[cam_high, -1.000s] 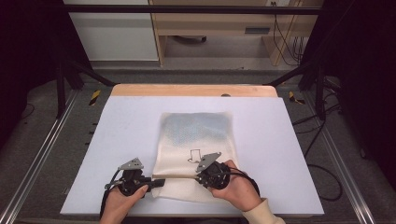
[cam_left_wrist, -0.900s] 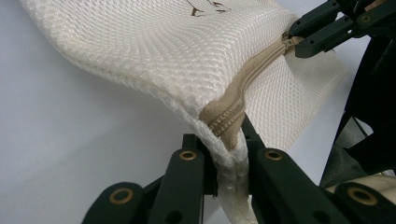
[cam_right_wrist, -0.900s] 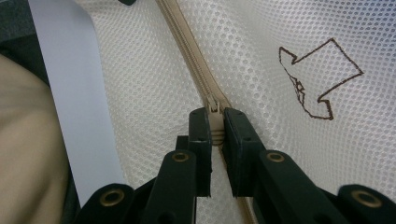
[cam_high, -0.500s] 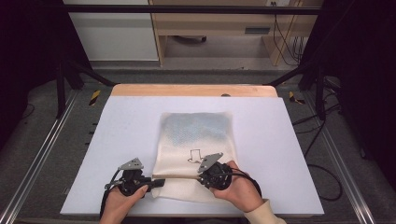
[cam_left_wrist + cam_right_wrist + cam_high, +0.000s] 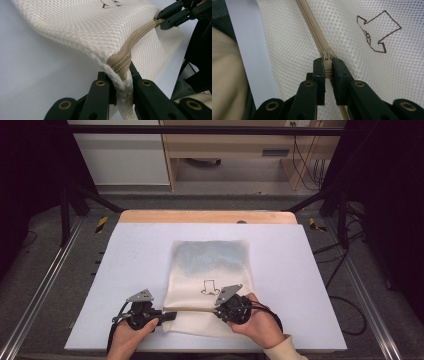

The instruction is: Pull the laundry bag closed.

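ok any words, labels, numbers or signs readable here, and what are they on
No words, brands or numbers can be read.
Arrow outline, drawn in dark brown, no letters: on the mesh bag, beside its zipper; plain in the right gripper view, small in the high view.
Yellow-black stripes, no text: on floor markers by the table's far corners.

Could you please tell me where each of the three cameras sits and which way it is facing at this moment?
High view: above the person's side, facing forward and down on the table; both hands, both tongs.
Left gripper view: rides the left tongs, looking along the jaws clamped on the mesh bag at the zipper's end.
Right gripper view: rides the right tongs, jaws shut on the zipper pull.
Shared: the left gripper view also shows the right tongs at the zipper.
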The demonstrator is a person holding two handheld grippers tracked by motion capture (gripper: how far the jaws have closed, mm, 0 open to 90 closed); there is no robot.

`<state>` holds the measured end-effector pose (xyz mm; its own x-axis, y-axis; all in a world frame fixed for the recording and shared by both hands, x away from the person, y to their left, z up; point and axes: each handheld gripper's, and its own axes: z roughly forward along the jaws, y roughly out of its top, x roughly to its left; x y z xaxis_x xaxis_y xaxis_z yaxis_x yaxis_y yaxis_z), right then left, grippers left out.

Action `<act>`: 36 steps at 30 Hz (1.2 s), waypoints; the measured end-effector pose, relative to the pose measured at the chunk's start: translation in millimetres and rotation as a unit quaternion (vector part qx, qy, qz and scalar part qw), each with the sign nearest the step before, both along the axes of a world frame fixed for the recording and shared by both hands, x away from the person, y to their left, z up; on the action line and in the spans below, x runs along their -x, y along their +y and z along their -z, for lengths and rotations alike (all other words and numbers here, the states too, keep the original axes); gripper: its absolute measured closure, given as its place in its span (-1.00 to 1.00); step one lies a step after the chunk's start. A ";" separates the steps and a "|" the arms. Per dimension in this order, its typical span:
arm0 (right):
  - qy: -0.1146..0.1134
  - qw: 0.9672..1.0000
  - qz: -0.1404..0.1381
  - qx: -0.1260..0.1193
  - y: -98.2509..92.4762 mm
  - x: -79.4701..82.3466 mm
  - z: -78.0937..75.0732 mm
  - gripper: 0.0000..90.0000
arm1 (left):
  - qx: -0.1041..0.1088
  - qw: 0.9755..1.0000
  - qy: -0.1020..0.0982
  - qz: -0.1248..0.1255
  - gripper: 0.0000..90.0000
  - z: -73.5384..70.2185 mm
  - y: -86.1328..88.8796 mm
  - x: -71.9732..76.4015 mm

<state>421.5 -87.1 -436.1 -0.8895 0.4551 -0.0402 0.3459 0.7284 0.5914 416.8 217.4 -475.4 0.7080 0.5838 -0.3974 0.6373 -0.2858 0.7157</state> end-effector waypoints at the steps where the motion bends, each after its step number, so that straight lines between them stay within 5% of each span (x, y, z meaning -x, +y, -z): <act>1: 0.000 1.000 0.000 0.000 0.0 0.0 0.0 0.82 | 0.000 1.000 0.000 0.000 0.87 0.0 0.0 0.0; 36: 0.001 1.000 0.016 0.000 -13.7 1.1 1.6 0.82 | 0.002 1.000 -0.001 0.003 0.87 -0.9 -0.4 1.0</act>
<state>420.4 -100.8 -437.7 -0.8742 0.4841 -0.0392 0.3703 0.7166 0.5910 415.9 217.0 -474.4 0.7119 0.5785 -0.3981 0.6343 -0.2865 0.7180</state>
